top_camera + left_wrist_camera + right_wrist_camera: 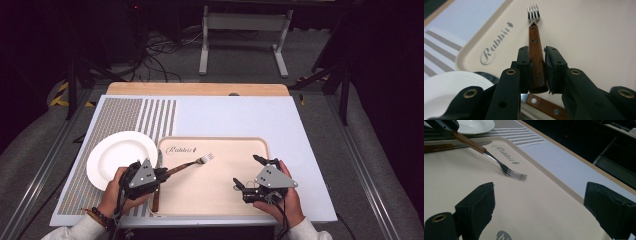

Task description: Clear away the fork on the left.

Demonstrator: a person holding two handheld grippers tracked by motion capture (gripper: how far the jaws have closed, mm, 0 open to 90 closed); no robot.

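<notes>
My left gripper (159, 175) clamps the fork (535, 47) by its wooden handle end, so the tines project toward two o'clock over the tray (220, 200). My right gripper (246, 172), jaws wide apart and empty, waits at four o'clock.

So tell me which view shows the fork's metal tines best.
The right gripper view: the wooden-handled steel fork shows its tines side-on, close. The left gripper view shows the fork lengthwise between the jaws; the high view shows it small.
</notes>
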